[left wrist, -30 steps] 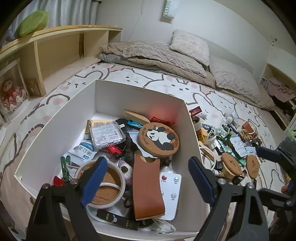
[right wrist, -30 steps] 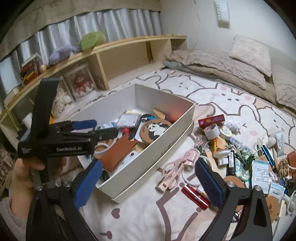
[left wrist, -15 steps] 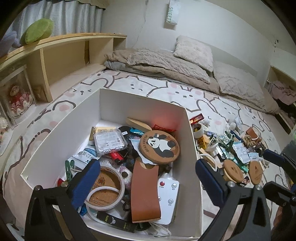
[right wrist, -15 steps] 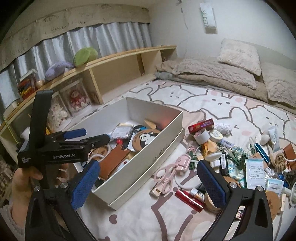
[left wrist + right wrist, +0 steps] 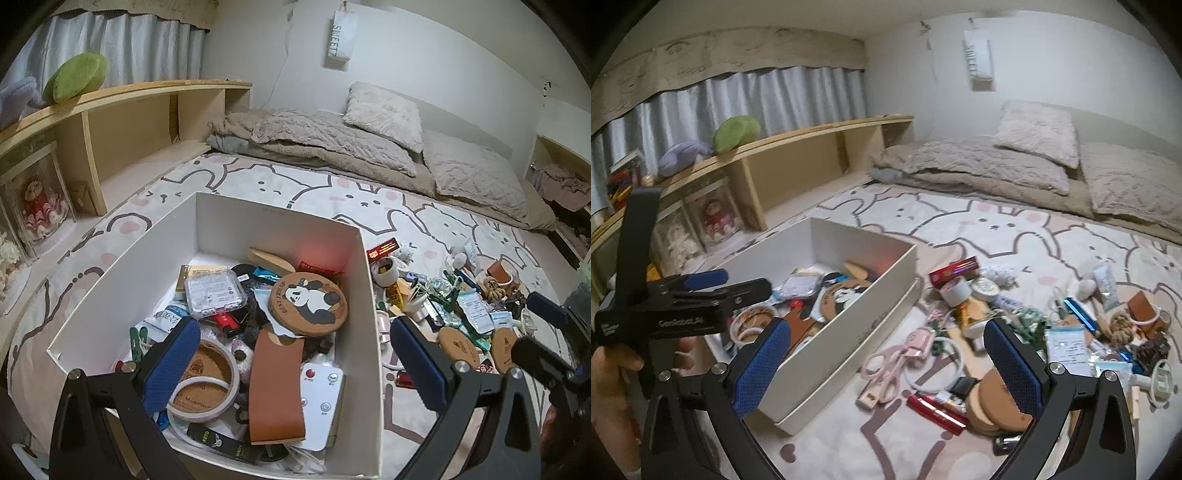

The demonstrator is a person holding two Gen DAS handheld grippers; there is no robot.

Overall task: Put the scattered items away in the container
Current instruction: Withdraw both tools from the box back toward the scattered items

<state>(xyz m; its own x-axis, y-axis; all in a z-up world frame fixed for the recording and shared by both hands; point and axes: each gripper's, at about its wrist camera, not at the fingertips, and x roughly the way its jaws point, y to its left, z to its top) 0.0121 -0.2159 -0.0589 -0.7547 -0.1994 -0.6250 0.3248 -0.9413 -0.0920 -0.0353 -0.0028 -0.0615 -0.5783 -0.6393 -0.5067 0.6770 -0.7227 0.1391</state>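
A white box (image 5: 365, 332) sits on the bunny-print bed cover and holds a panda coaster (image 5: 308, 302), a brown leather case (image 5: 275, 387), a tape roll (image 5: 203, 380), a white remote (image 5: 321, 398) and more. My left gripper (image 5: 295, 365) is open and empty above the box's near end. My right gripper (image 5: 886, 365) is open and empty above the cover right of the box (image 5: 849, 332). Scattered items lie there: pink scissors (image 5: 890, 365), a red tube (image 5: 936, 408), cork coasters (image 5: 997, 402), a tape roll (image 5: 955, 291).
A wooden shelf (image 5: 122, 122) with plush toys runs along the left. Pillows and a beige blanket (image 5: 332, 140) lie at the bed's far end. The left gripper shows at the left in the right wrist view (image 5: 701, 291).
Both grippers have risen and pulled back, so the box and the scattered items look smaller and lower. Both stay open and empty.
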